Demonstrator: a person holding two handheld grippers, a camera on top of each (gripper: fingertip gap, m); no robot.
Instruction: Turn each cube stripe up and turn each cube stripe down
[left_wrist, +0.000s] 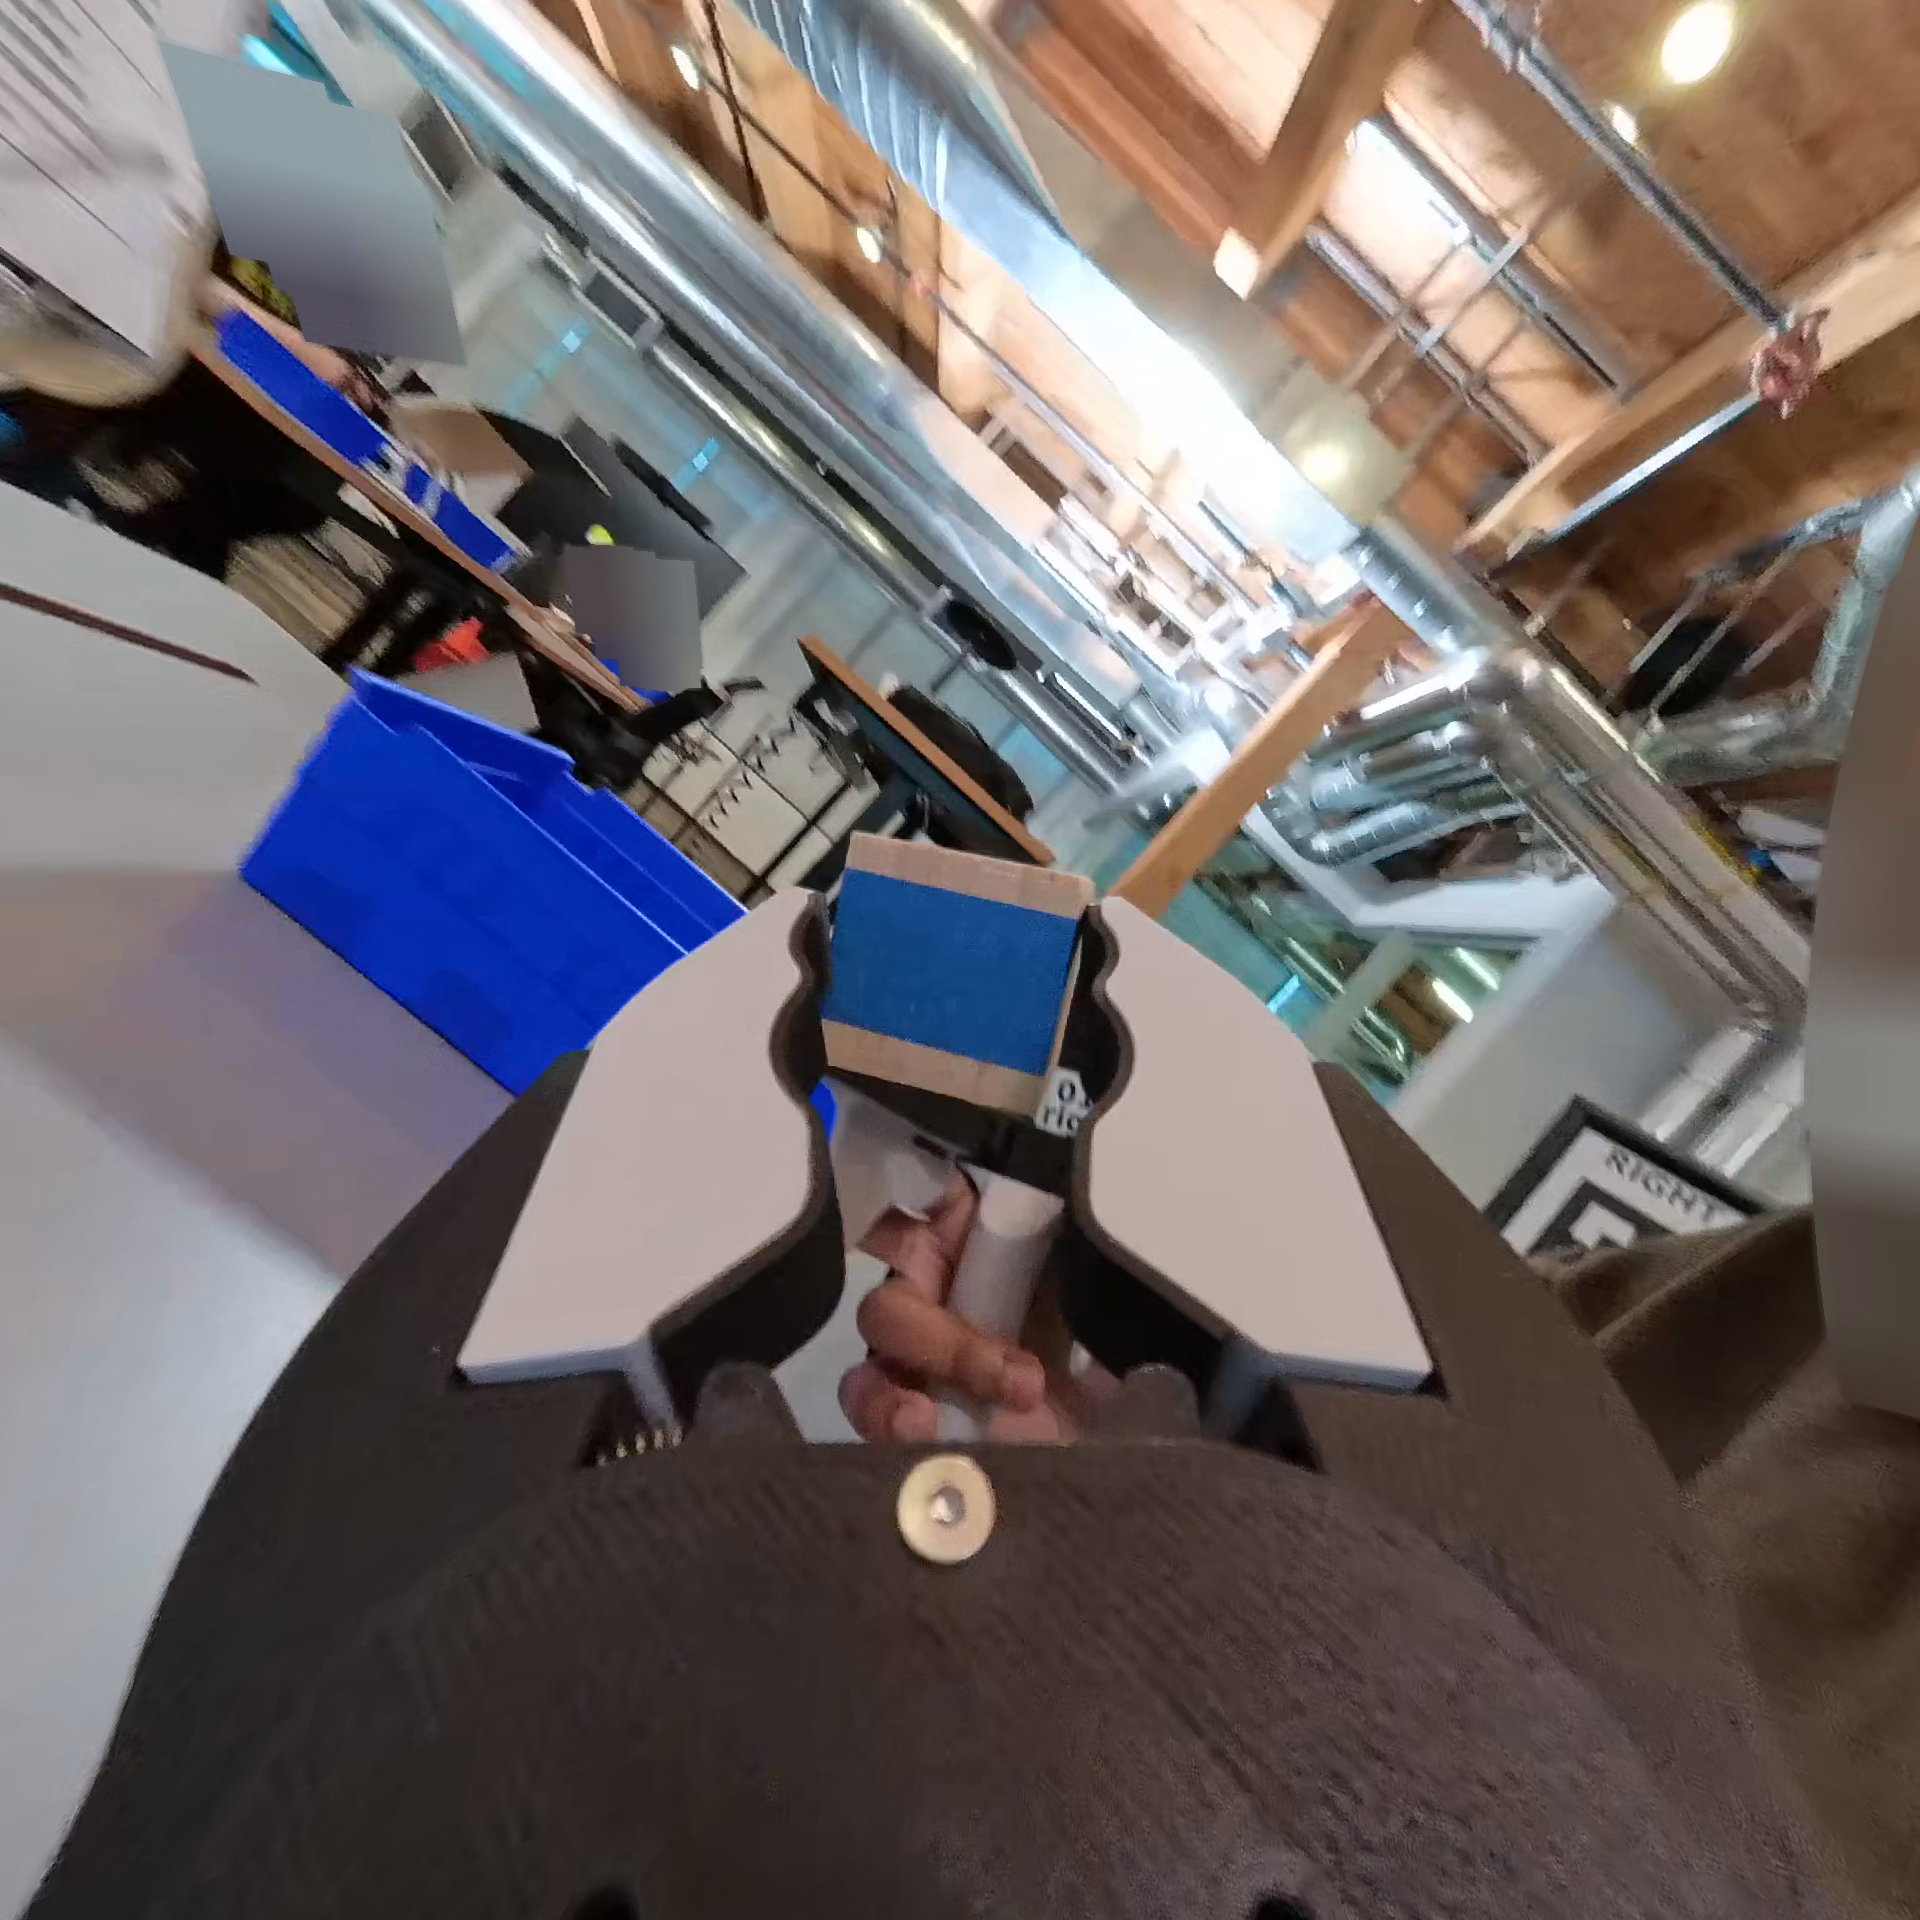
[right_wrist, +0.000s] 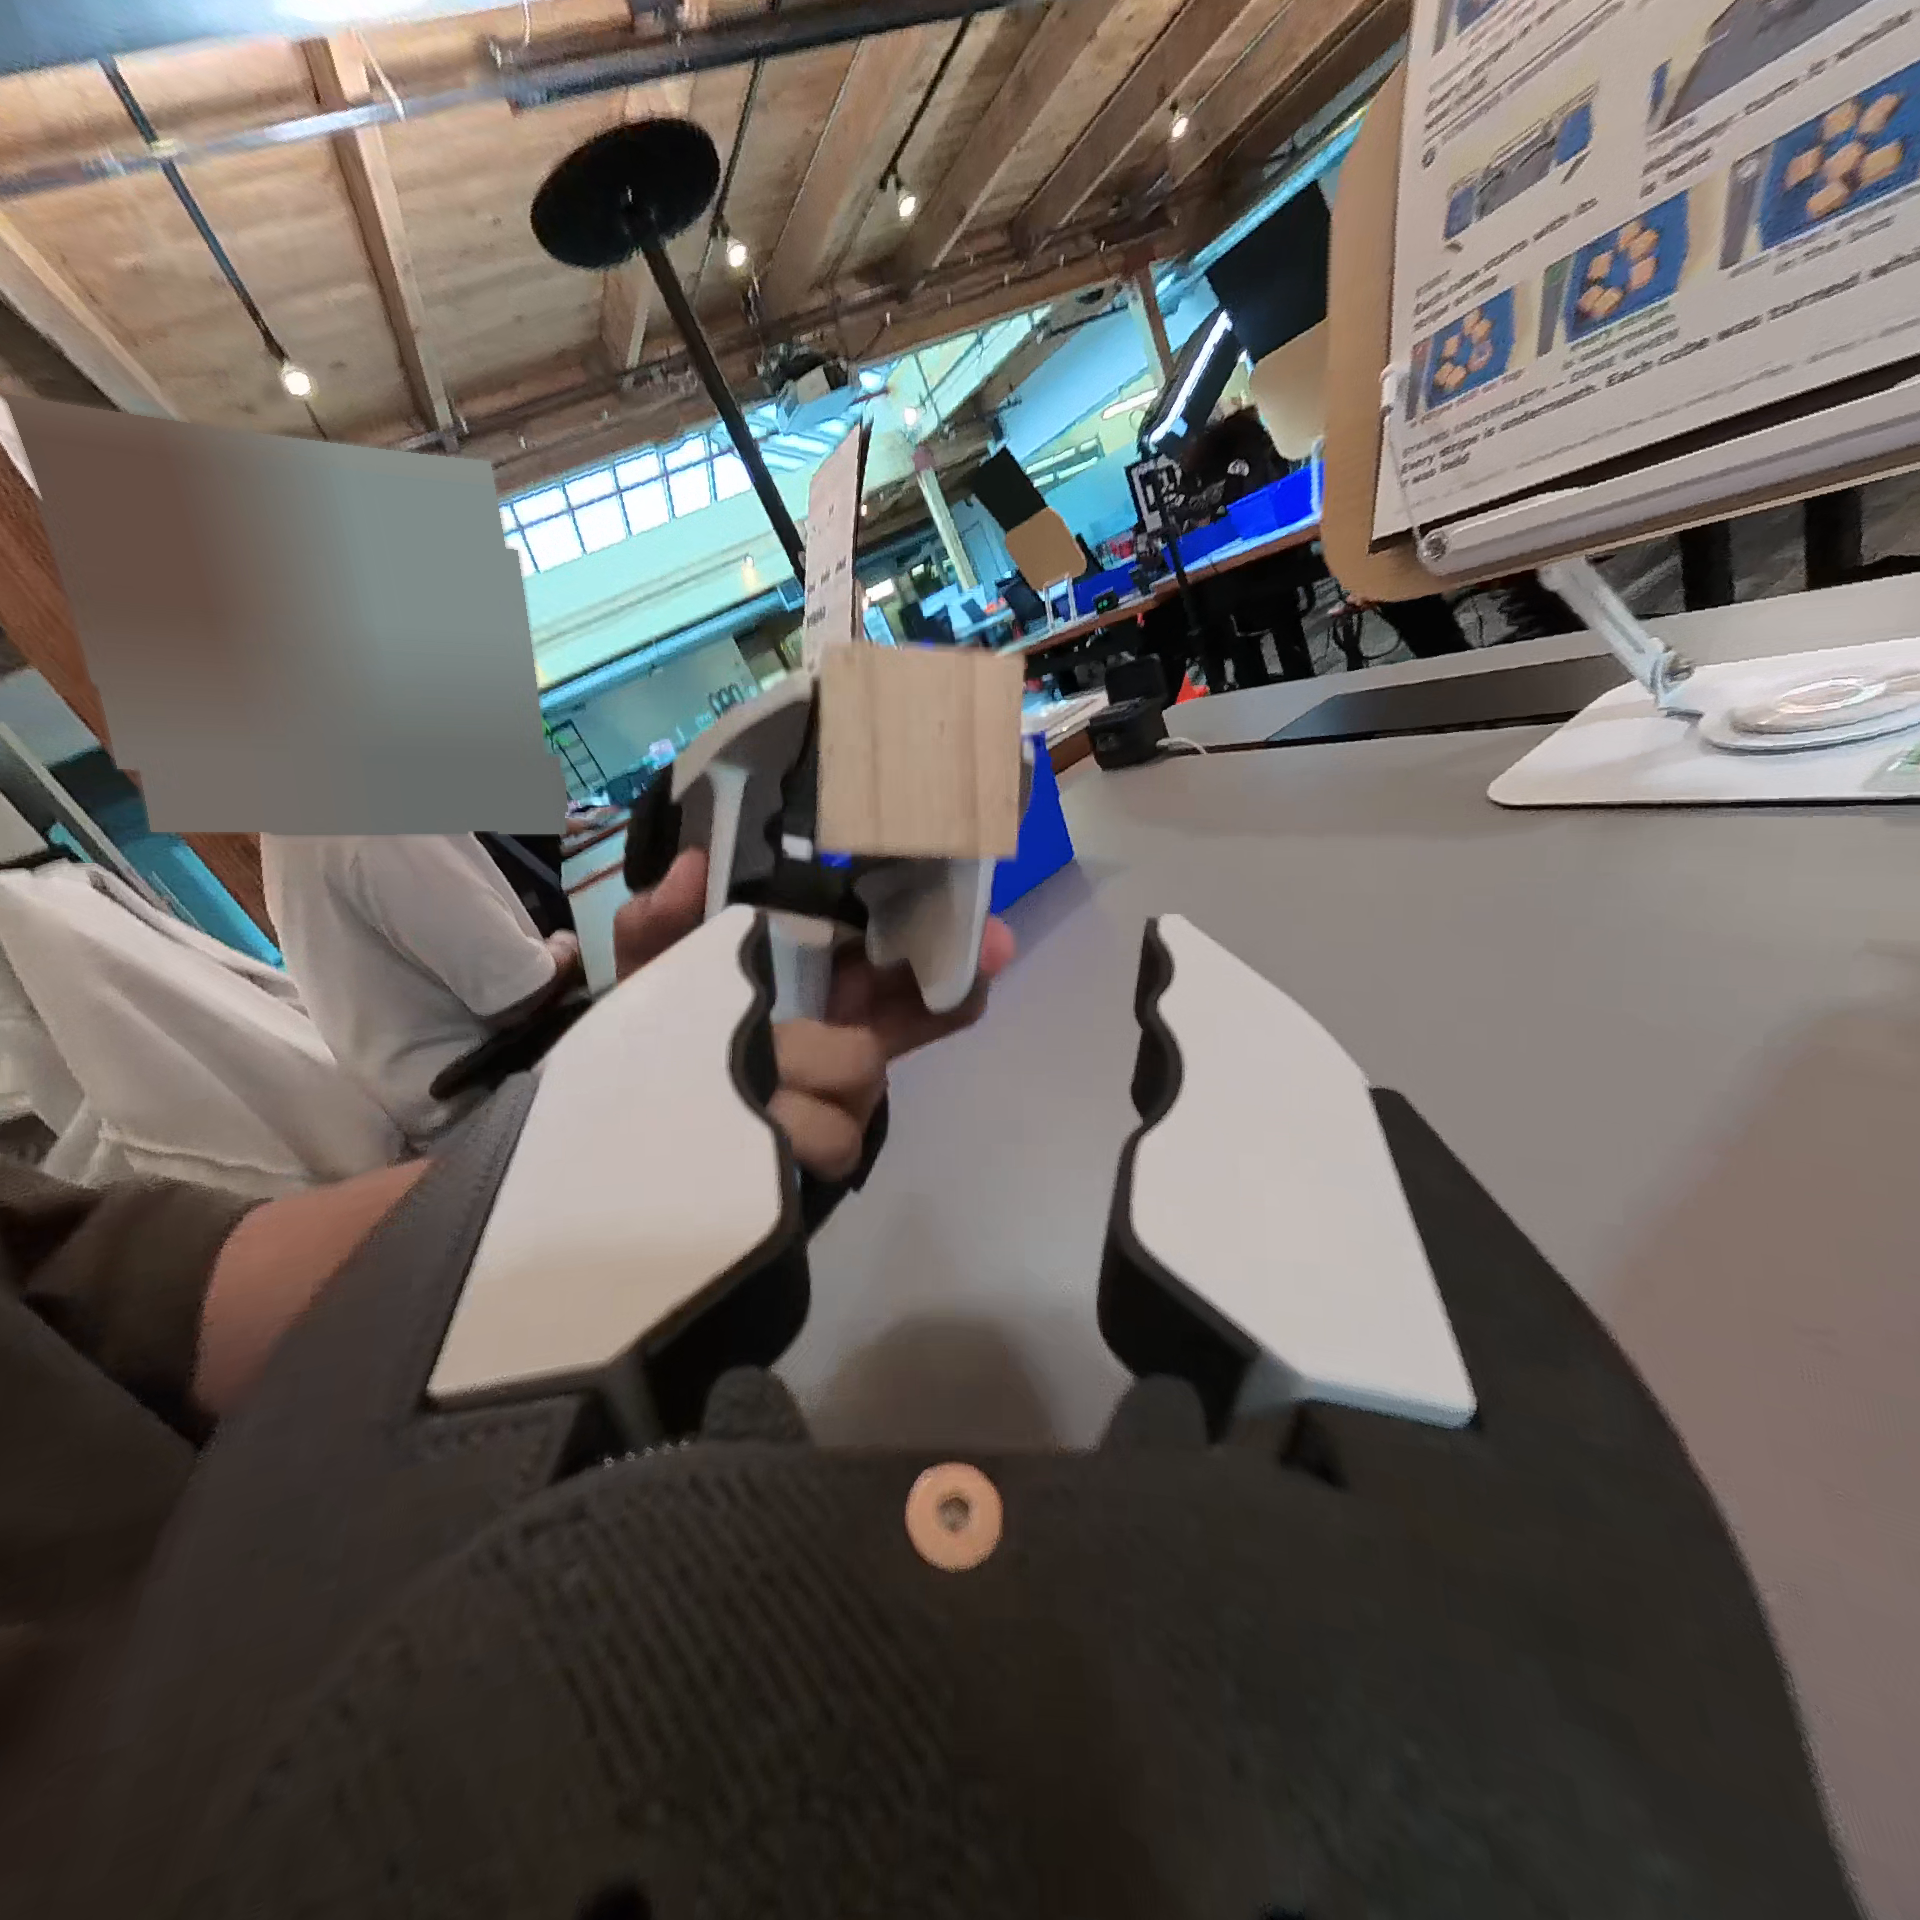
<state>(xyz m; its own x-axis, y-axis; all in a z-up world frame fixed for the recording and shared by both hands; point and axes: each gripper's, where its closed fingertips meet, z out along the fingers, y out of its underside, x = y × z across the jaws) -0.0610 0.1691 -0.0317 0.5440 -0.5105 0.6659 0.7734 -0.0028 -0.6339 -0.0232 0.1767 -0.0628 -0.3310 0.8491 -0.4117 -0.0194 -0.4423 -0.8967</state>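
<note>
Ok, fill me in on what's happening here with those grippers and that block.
A person holds a two-finger gripper in each hand. The left gripper is shut on a wooden cube, raised off the grey table; the cube's blue stripe faces the left wrist camera, while the right wrist view shows a plain wood side. The right gripper is open and empty, pointed toward the cube but apart from it. A blue bin sits on the table behind.

The cube (left_wrist: 954, 982) sits between the left tongs (left_wrist: 951, 987), above the table (right_wrist: 1455, 987).
</note>
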